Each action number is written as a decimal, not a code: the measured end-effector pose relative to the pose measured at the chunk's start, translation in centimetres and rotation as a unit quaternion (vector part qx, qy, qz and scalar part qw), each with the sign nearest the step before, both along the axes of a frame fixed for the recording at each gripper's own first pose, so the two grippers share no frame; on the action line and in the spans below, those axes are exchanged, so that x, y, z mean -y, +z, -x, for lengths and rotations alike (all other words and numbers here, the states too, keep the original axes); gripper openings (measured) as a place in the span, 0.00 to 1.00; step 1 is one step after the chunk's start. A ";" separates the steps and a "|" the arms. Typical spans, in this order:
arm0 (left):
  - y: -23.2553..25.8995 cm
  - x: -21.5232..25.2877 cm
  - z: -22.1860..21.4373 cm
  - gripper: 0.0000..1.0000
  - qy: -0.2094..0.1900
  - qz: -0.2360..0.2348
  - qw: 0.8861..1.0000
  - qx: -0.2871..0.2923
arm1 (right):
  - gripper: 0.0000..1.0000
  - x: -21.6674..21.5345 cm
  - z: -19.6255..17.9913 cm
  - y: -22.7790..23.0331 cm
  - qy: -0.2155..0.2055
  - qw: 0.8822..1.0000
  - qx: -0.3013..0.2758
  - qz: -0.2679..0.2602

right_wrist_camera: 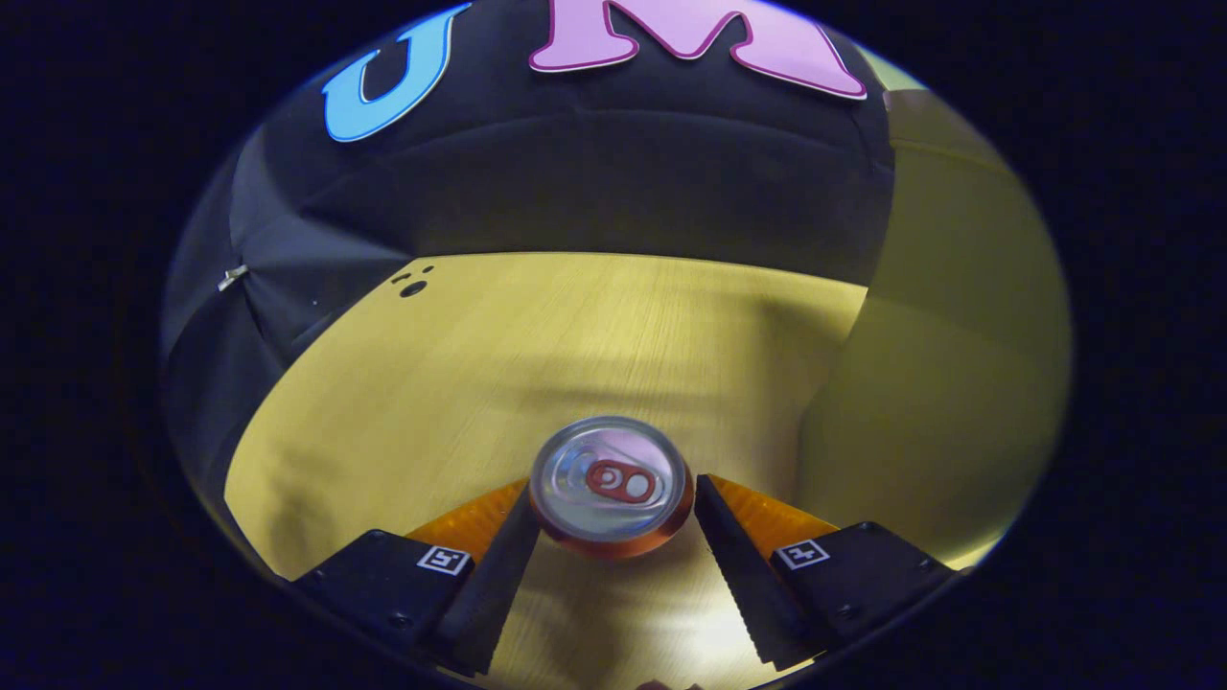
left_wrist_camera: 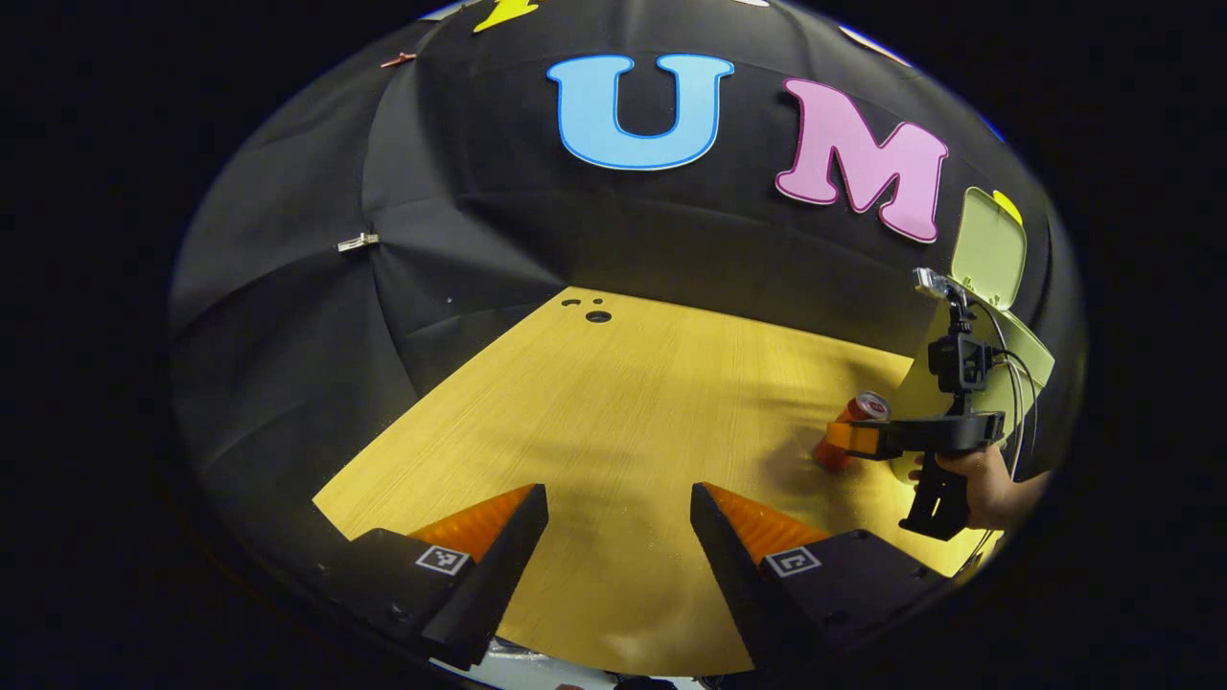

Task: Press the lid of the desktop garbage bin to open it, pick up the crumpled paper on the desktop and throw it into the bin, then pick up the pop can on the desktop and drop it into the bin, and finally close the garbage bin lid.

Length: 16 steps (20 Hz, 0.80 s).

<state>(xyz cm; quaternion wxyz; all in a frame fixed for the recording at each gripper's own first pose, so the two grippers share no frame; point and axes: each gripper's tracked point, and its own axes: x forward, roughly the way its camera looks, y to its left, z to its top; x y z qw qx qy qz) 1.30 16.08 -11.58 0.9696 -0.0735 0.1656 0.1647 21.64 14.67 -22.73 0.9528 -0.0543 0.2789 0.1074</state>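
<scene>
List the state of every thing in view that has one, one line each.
Garbage bin: lid up, open.
Pop can: upright on the desktop, unopened, between the right tool's fingers.
Right tool: around the can; contact cannot be told.
Left tool: open, holding nothing.

The wooden desktop (left_wrist_camera: 613,402) carries 1 pop can (left_wrist_camera: 848,431) at 3 o'clock, upright, just beside the pale green garbage bin (left_wrist_camera: 1030,359) with its lid raised.

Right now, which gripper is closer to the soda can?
Right. The right gripper has the soda can between its jaws. The left gripper hangs open over bare table, well away from the can.
</scene>
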 end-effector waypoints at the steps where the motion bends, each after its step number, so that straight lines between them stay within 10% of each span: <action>1: -0.1 0.0 0.0 0.96 0.000 0.000 1.000 -0.002 | 0.99 -0.1 -0.3 0.1 0.003 1.000 0.004 0.006; 6: -0.4 0.7 0.0 0.96 -0.002 0.005 1.000 -0.005 | 0.83 -0.6 -0.3 -0.3 0.017 1.000 0.001 0.014; 16: 0.5 2.6 -0.2 0.96 -0.031 -0.002 1.000 0.003 | 0.83 -1.6 5.0 7.4 0.085 0.994 0.067 0.014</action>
